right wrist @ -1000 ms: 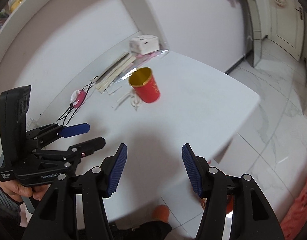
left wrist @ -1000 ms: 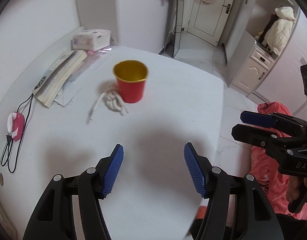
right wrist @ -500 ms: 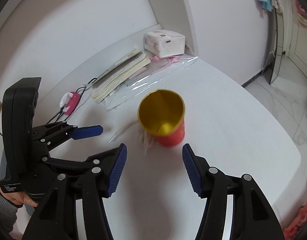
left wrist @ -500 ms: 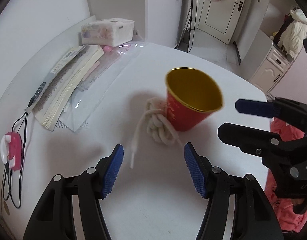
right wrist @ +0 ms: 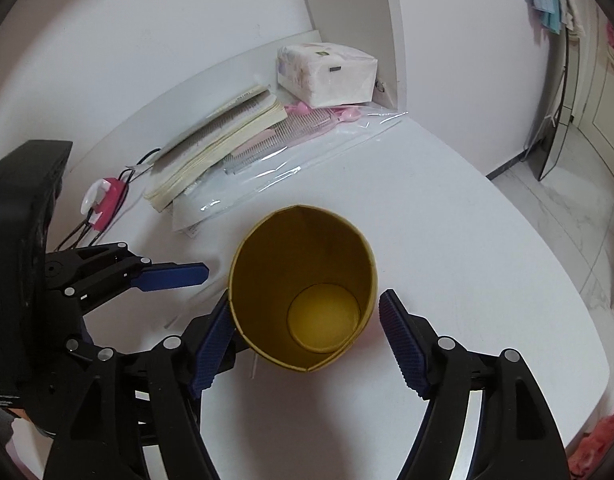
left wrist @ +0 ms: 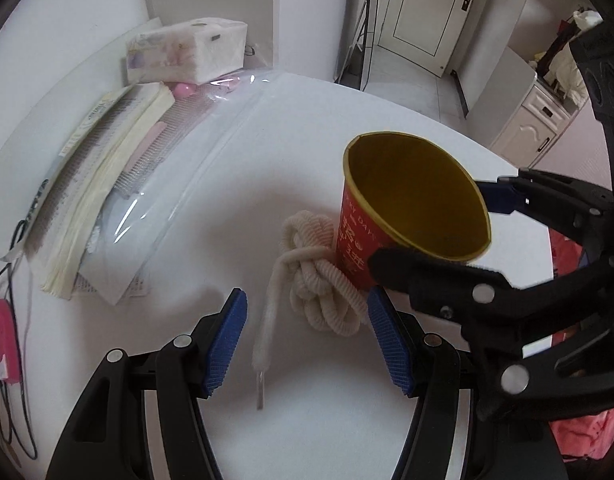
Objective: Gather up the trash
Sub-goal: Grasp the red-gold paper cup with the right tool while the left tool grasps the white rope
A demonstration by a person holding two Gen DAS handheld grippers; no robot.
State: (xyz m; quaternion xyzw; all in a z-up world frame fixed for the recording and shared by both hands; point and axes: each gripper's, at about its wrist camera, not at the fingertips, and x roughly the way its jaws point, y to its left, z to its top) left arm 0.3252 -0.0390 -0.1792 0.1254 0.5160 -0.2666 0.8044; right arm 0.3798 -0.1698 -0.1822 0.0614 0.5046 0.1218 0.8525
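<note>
- Looking down the left gripper (left wrist: 307, 336), we saw the knotted bundle of cream-white cord (left wrist: 323, 276) lying just ahead of its blue pads, a little toward the right pad, its loose straight tail running back toward us between the fingers.
- We found those jaws about half open and empty, with neither pad touching the cord.
- We judged the left hand the nearer one for the cord; the cord's long axis ran roughly along the gripper's pointing line, so the pads would close across it.
- We saw the red paper cup with a gold lining (right wrist: 303, 288) standing upright on the white table (right wrist: 487, 240), touching the cord's far-right side.
- We saw the right gripper (right wrist: 303, 344) straddling that cup; its jaws had just been opening, the cup stood between them, and the right pad was clear of the wall.
- We noted the right gripper's lower finger crowding the cord's right side, the likeliest obstruction.
- We saw a stack of papers (left wrist: 95, 184), a clear plastic sleeve (left wrist: 195, 168) and a tissue pack (left wrist: 187, 52) toward the table's far left edge, well apart.
</note>
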